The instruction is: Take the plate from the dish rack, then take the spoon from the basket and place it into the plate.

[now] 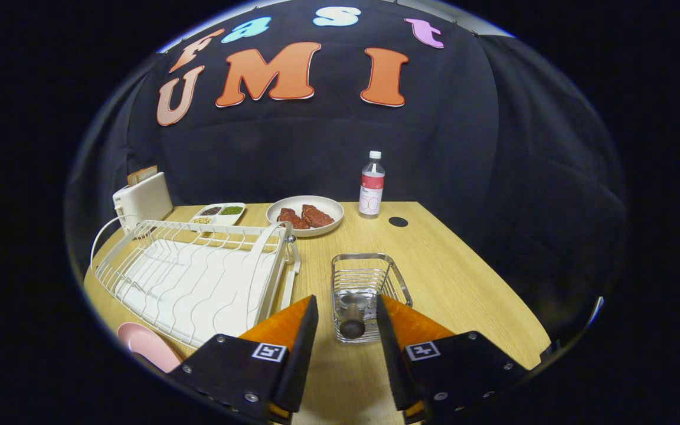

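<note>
Our gripper [347, 321] stands released, its two orange-and-black fingers [293, 330] spread apart with nothing pressed between them. We see the wire basket [369, 277] just ahead of the fingertips, sitting on the wooden table [458, 277], and the spoon [353, 316] lies inside it, its dark rounded end pointing toward us, framed in the gap between the fingers but untouched by them. We find the pink plate [148, 345] on the table beside the left finger, just in front of the white dish rack [198, 271], so it is already out of the rack. The rack itself sits left of the basket, near it but apart. Beyond the rack we make out a white boxy appliance [142, 200] and a small divided tray of beans [219, 212]. A white dish with pieces of red meat [306, 215] rests farther back, and a clear bottle [372, 184] with a red label stands upright just beside it, near a small black disc [398, 222] on the tabletop.
</note>
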Motion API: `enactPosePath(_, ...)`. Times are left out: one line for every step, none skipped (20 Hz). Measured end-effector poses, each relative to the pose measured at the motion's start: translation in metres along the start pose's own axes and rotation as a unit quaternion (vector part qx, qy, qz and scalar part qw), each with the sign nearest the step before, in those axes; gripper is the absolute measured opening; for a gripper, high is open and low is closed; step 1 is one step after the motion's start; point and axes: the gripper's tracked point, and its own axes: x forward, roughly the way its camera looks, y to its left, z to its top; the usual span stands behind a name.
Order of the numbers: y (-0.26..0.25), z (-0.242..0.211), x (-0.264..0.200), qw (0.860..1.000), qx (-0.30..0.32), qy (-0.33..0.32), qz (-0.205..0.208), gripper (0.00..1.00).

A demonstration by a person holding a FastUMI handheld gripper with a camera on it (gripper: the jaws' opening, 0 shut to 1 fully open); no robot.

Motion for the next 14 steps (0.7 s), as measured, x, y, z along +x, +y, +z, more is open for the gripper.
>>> enactPosePath(-0.002, 0.002, 0.001, 1.000, 0.000, -0.003, -0.002, 0.52)
enactPosePath(-0.001, 0.002, 0.003, 1.000, 0.002, -0.003, 0.002, 0.40)
enactPosePath(-0.001, 0.000, 0.004, 1.000, 0.004, 0.002, 0.004, 0.33)
enactPosePath(-0.002, 0.004, 0.005, 1.000, 0.005, -0.003, 0.002, 0.18)
enactPosePath(-0.001, 0.004, 0.005, 1.000, 0.000, -0.001, 0.005, 0.15)
enactPosePath(-0.001, 0.006, 0.003, 1.000, -0.006, -0.002, 0.006, 0.12)
enactPosePath(-0.002, 0.008, 0.003, 1.000, -0.009, -0.002, 0.006, 0.10)
enactPosePath(-0.002, 0.013, 0.001, 1.000, -0.005, -0.005, 0.007, 0.09)
enactPosePath(-0.004, 0.015, -0.001, 1.000, 0.000, -0.004, 0.006, 0.08)
enactPosePath(-0.005, 0.019, -0.003, 1.000, 0.008, -0.004, 0.007, 0.07)
enactPosePath(-0.007, 0.022, -0.008, 1.000, 0.015, -0.006, 0.005, 0.07)
enactPosePath(-0.008, 0.025, -0.012, 1.000, 0.019, -0.008, 0.004, 0.06)
enactPosePath(-0.009, 0.030, -0.017, 1.000, 0.022, -0.014, 0.003, 0.06)
enactPosePath(-0.010, 0.036, -0.023, 1.000, 0.023, -0.021, 0.000, 0.07)
